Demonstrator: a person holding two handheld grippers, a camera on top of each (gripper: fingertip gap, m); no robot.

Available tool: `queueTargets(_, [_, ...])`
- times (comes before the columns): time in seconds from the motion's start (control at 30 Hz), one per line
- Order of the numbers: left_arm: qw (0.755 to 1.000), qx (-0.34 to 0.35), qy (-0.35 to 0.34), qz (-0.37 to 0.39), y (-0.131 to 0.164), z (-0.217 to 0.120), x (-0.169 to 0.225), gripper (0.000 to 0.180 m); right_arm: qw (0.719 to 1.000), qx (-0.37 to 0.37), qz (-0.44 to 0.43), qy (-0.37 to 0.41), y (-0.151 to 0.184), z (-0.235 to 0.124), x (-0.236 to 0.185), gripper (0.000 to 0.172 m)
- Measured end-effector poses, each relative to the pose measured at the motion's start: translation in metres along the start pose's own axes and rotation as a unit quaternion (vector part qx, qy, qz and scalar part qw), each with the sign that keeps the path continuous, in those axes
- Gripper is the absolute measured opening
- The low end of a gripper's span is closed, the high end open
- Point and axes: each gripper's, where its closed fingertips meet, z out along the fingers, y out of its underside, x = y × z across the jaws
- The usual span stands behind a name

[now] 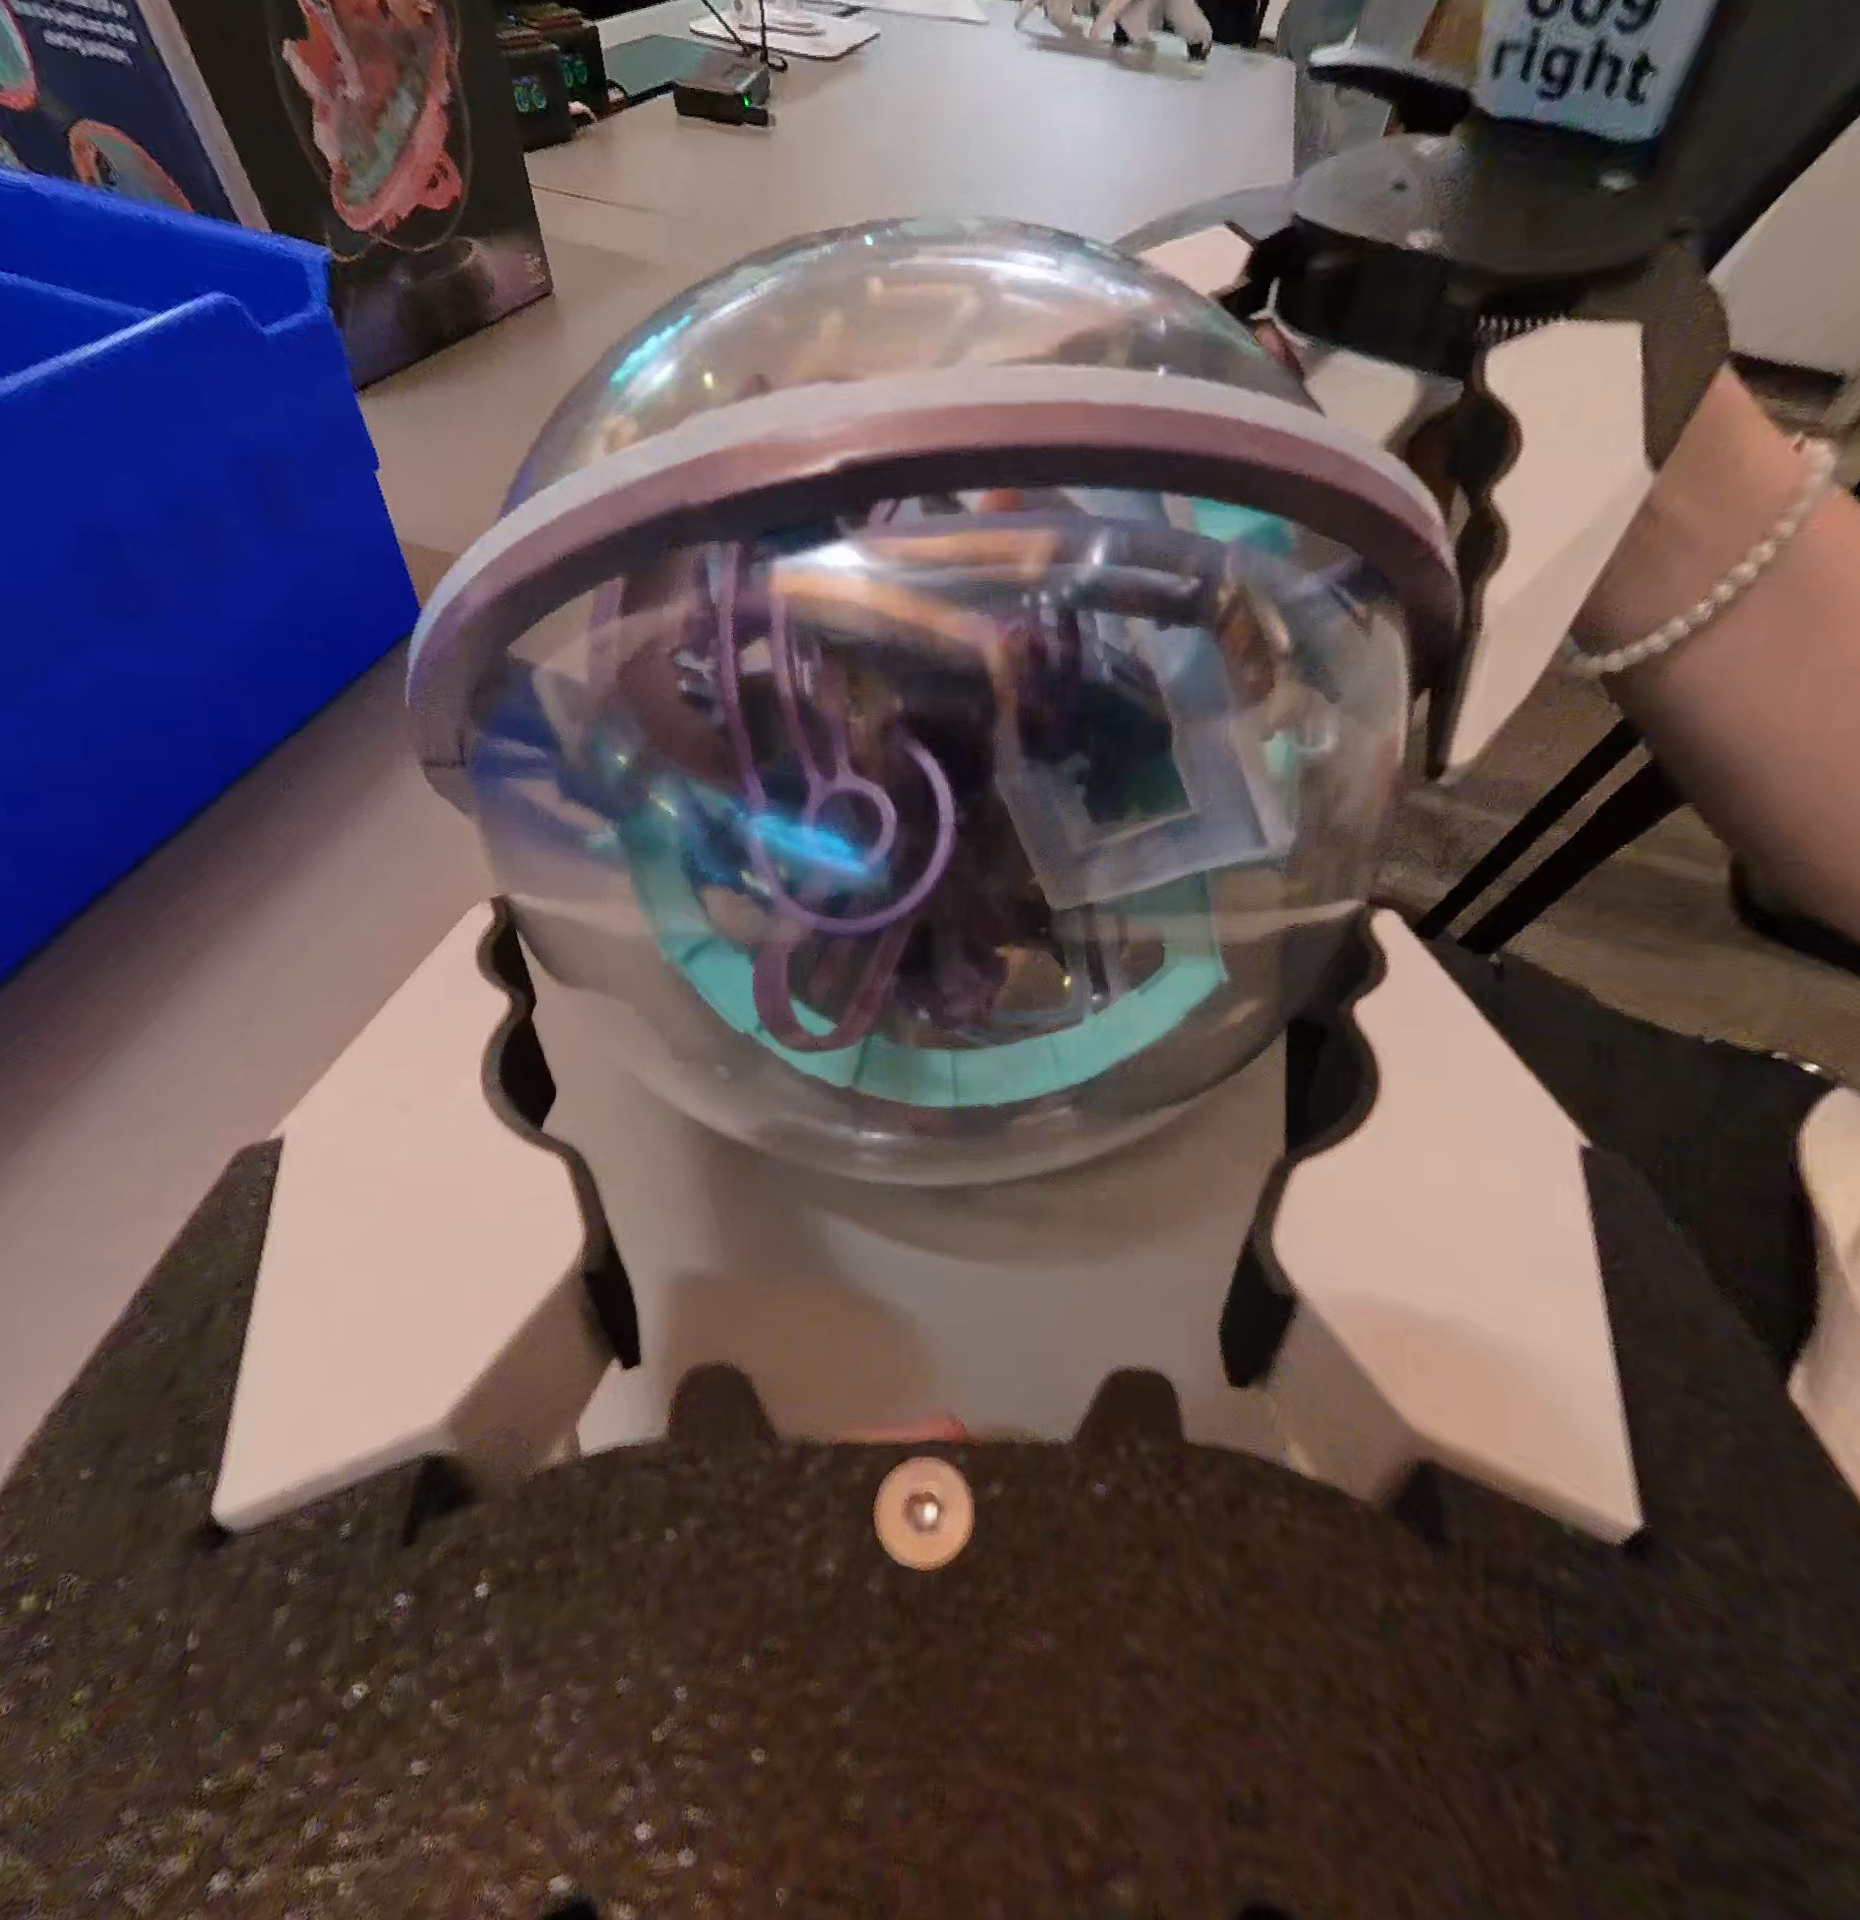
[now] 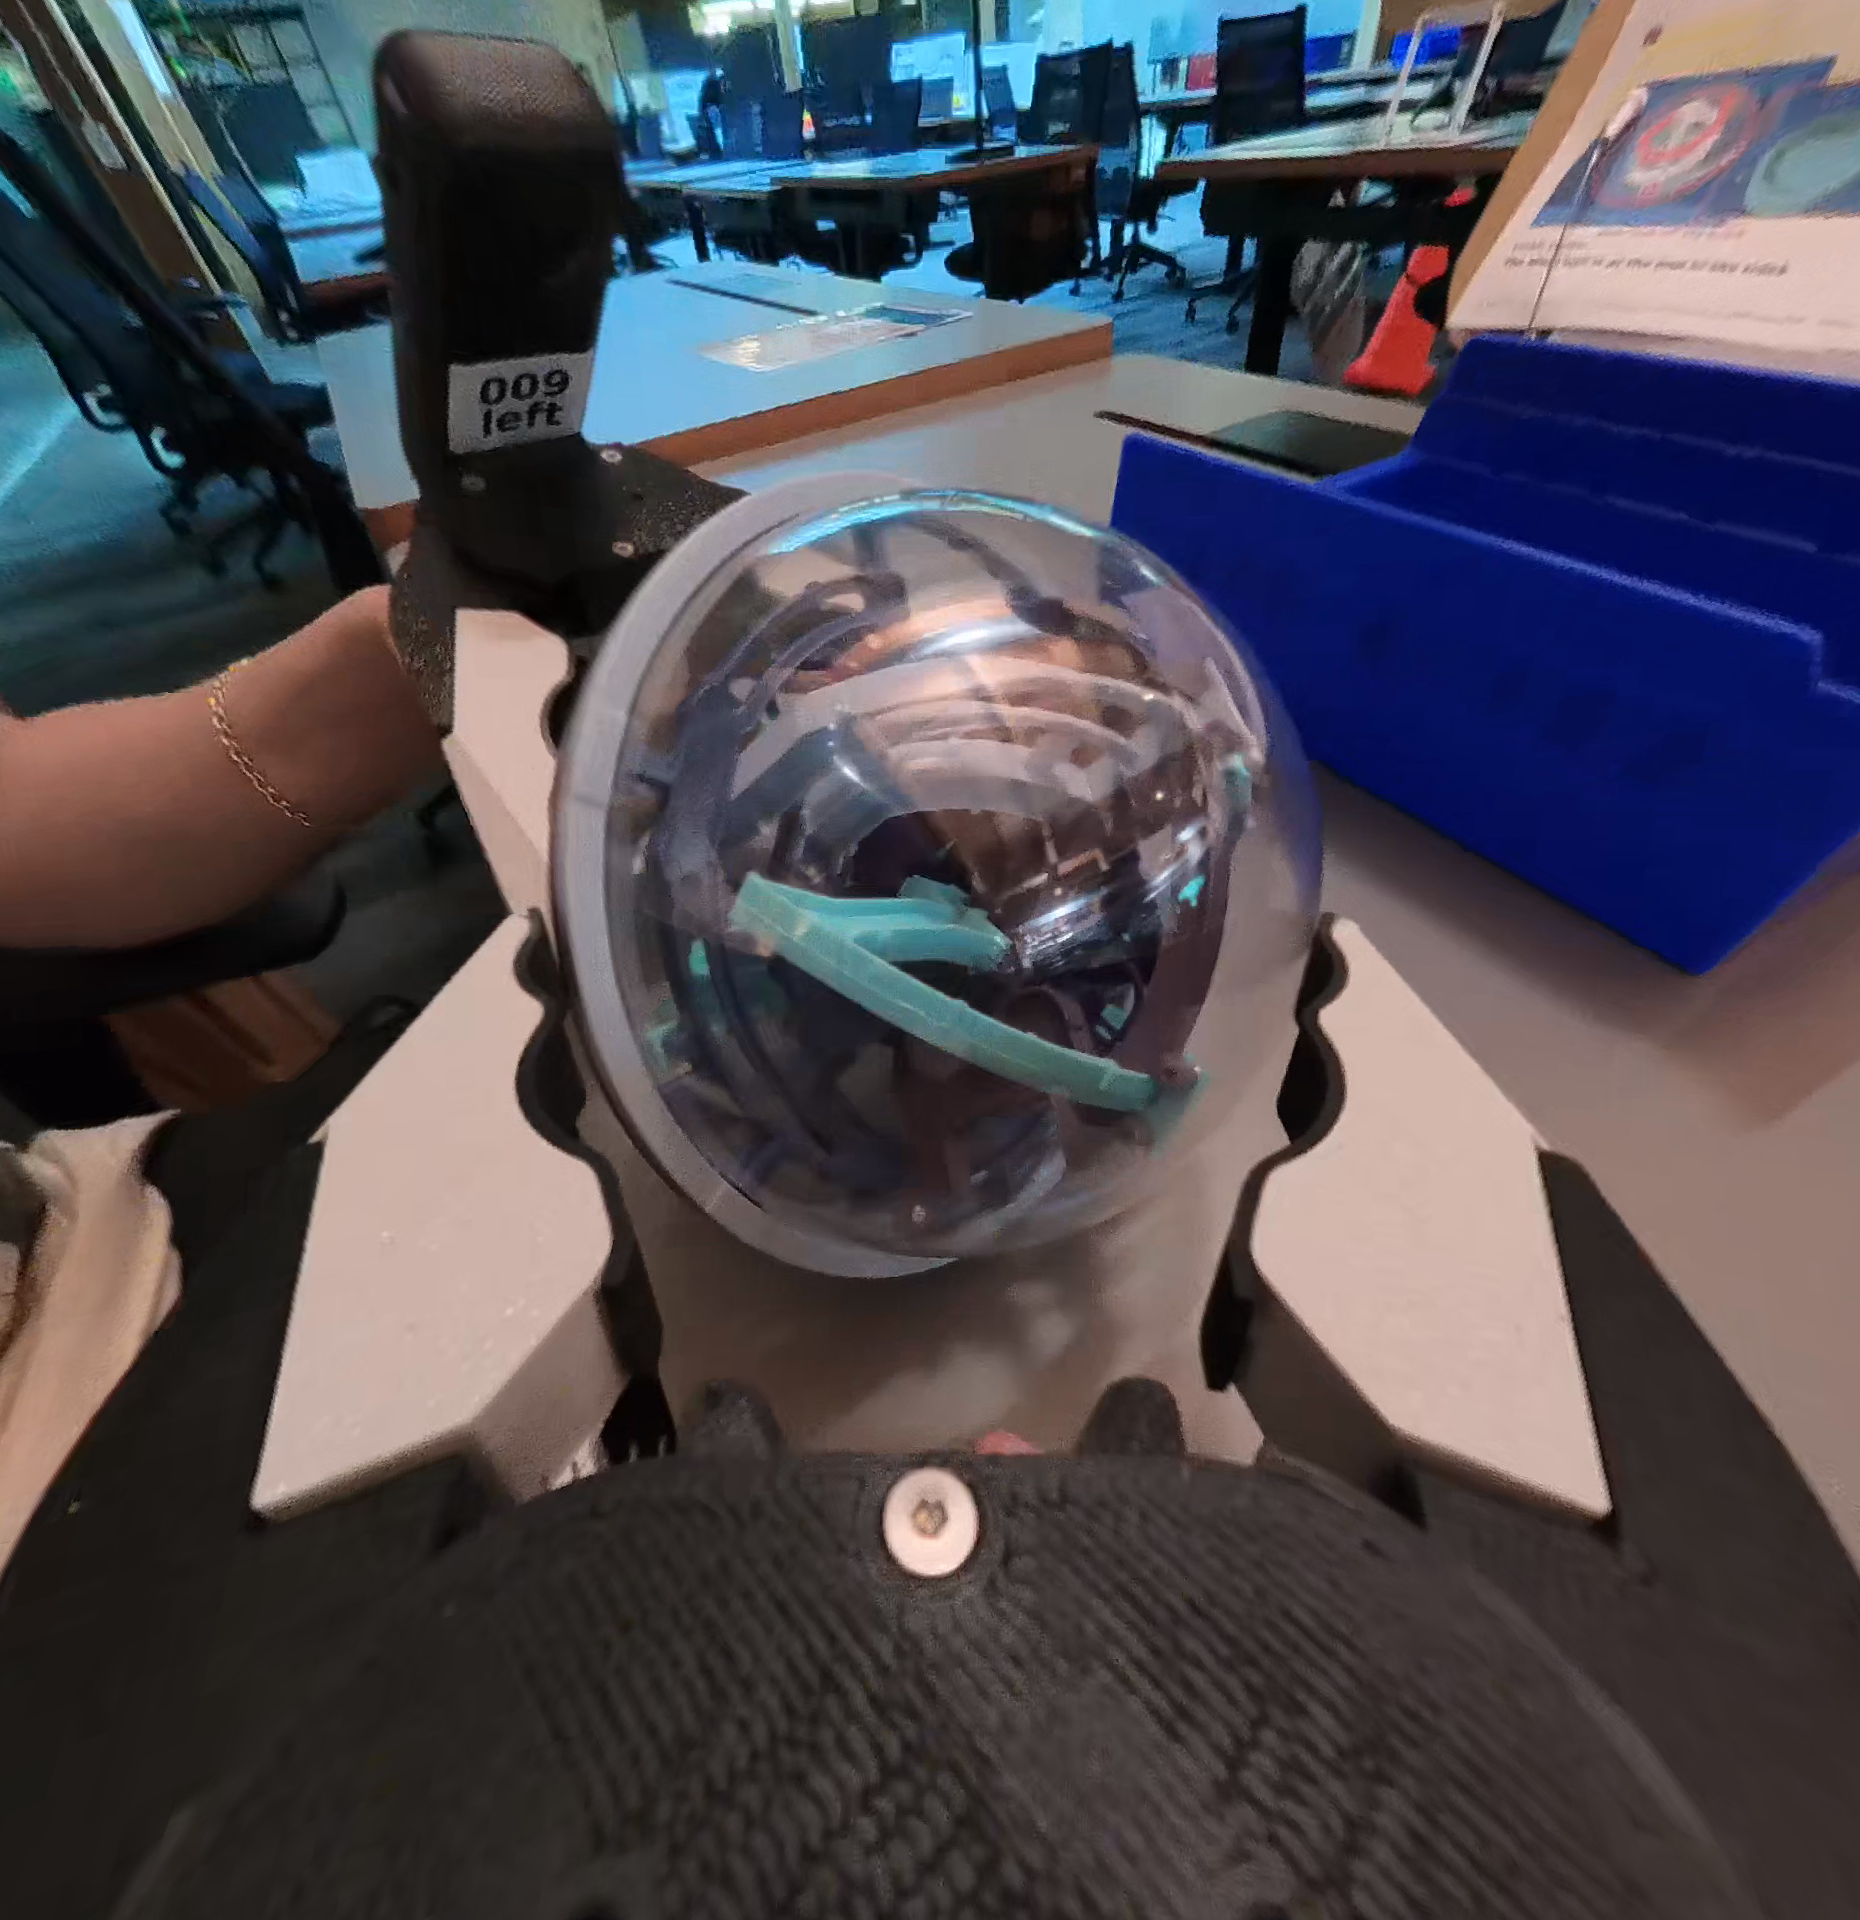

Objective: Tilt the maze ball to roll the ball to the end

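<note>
A clear plastic maze ball (image 1: pixel 910 707) fills the middle of both wrist views, raised above a pale table (image 1: pixel 905 135). A grey band (image 1: pixel 1009 442) circles the sphere; in the left wrist view it arcs across the upper half, and in the right wrist view it runs down the ball's left side. Inside are tangled tracks: teal curved ramps (image 2: pixel 936 987), purple loops (image 1: pixel 853 821) and dark struts, partly blurred. The small rolling ball inside cannot be made out.

The left gripper (image 1: pixel 931 997) has its fingers (image 1: pixel 521 1039) spread wide, the black wavy pads pressing the sphere's lower sides. The right gripper (image 2: pixel 931 997) is likewise clamped on the ball from the opposite side, a pad at each lower flank.

At the left of the left wrist view sits a blue bin (image 1: pixel 147 540), close beside the ball; behind it stands a printed box (image 1: pixel 406 156). A forearm wearing a bead bracelet (image 1: pixel 1715 561) enters at the right edge.
</note>
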Motion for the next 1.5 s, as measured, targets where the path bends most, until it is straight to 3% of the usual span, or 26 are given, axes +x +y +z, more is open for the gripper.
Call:
queueTargets(0.2, [1.000, 0.015, 0.011, -0.005, -0.003, 0.002, 0.004, 0.143, 0.998, -0.066, -0.018, -0.007, 0.029, 0.006, 0.001, 0.147])
queueTargets(0.6, [0.999, 0.011, 0.011, -0.032, 0.000, 0.010, 0.007, 0.146, 0.999, -0.045, -0.021, 0.005, 0.019, 0.004, 0.005, 0.148])
queueTargets(1.0, [0.997, 0.012, -0.021, 0.069, -0.004, 0.008, 0.007, 0.146, 0.991, -0.110, -0.076, 0.021, 0.036, -0.002, 0.002, 0.148])
queueTargets(1.23, [0.998, 0.008, -0.012, 0.063, -0.002, 0.008, 0.008, 0.141, 0.988, -0.088, -0.129, -0.004, 0.008, -0.007, -0.006, 0.148])
queueTargets(1.4, [0.999, 0.006, -0.013, 0.053, -0.002, 0.008, 0.007, 0.141, 0.973, -0.147, -0.177, -0.025, -0.001, -0.010, -0.009, 0.143])
queueTargets(1.5, [1.000, 0.010, -0.016, 0.020, -0.003, 0.009, 0.005, 0.141, 0.965, -0.177, -0.190, -0.024, 0.002, -0.001, -0.007, 0.153])
